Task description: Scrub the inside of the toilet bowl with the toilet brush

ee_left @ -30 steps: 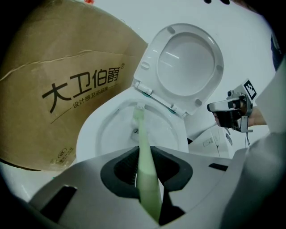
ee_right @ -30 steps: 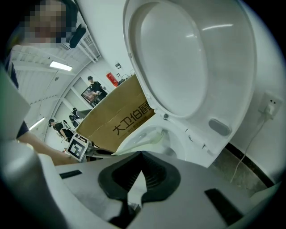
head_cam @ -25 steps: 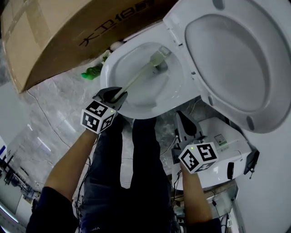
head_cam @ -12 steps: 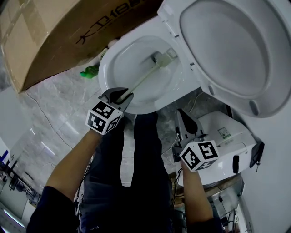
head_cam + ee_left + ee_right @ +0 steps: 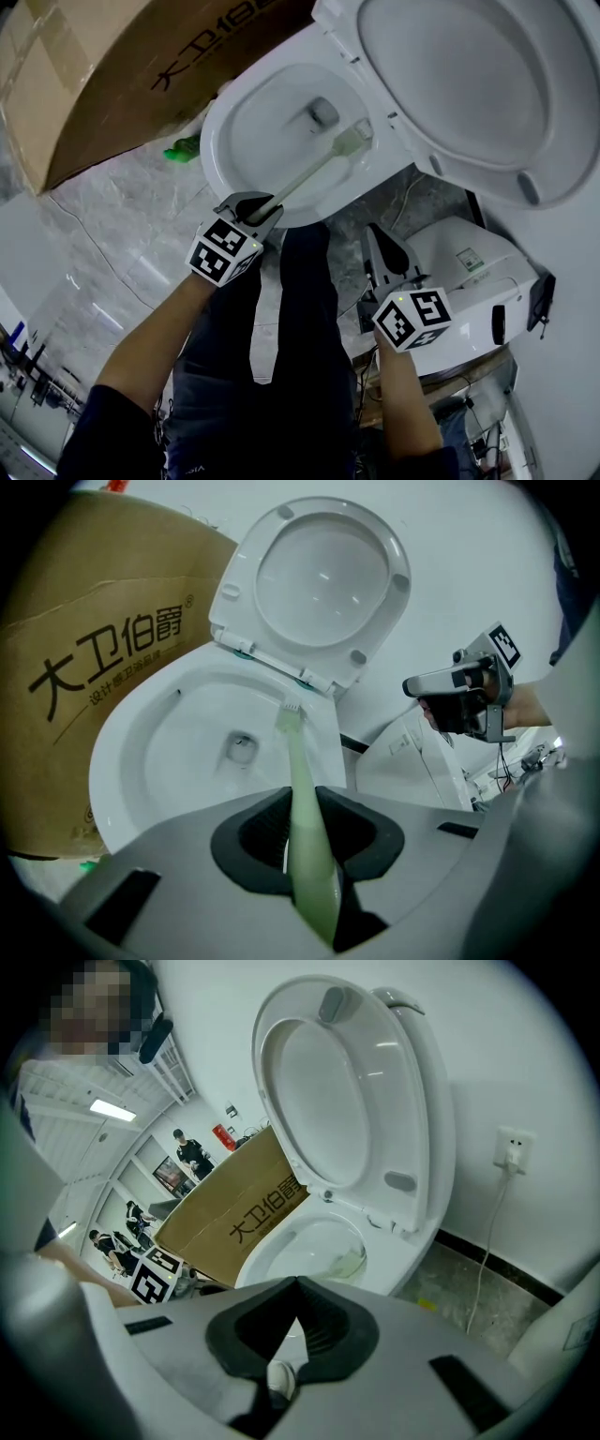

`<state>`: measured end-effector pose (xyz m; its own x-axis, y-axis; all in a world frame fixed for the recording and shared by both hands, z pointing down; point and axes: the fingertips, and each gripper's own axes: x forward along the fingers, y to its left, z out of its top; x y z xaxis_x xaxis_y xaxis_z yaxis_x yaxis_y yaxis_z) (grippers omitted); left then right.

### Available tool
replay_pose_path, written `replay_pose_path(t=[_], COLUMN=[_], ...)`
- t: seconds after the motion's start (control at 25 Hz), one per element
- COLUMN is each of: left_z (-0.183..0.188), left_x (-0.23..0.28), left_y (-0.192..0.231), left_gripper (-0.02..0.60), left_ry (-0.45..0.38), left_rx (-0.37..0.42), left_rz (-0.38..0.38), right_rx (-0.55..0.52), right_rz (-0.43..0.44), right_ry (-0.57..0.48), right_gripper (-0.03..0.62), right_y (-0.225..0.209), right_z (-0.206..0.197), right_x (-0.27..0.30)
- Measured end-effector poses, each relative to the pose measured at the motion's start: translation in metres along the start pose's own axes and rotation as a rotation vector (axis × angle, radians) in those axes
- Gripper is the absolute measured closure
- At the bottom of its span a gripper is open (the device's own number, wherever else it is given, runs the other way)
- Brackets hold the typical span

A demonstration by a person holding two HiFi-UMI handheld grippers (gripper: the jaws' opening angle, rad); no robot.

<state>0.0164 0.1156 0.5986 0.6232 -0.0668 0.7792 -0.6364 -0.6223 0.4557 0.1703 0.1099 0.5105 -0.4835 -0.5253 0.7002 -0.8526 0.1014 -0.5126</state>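
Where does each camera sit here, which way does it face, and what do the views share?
Head view: on the person's head, facing steeply down at the bowl; shows forearms, legs, left tool, right tool.
Left gripper view: on the left tool, looking along jaws shut on the brush into the bowl; right tool at right.
Right gripper view: on the right tool, jaws shut and empty, facing bowl, raised lid, box; left tool's cube lower left.
Shared: all three show bowl, lid, box.
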Motion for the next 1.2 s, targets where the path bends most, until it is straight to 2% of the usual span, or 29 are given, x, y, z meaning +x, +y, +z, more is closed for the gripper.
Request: replay_pose_path(t=[0.6, 0.84, 1.2], left_z=[-0.037, -0.055, -0.083], left_x=[-0.018, -0.031, -0.059], left_y=[-0.016, -0.020, -0.011], left_gripper=[0.486, 0.486, 0.486], left_ry=[0.046, 0.069, 0.144], left_rx=[0.045, 0.033, 0.053], left_rz=[-0.079, -0.102, -0.093], right_rx=[0.005, -0.008, -0.032], right_rz=[0.002, 0.022, 0.050], right_ry=[0.010, 0.023, 0.055], right_gripper=[0.589, 0.589, 0.589], right_y=[0.030, 0.047, 0.066], right_z=[-0.025, -0.026, -0.023], right_x=[0.008, 0.018, 0.038])
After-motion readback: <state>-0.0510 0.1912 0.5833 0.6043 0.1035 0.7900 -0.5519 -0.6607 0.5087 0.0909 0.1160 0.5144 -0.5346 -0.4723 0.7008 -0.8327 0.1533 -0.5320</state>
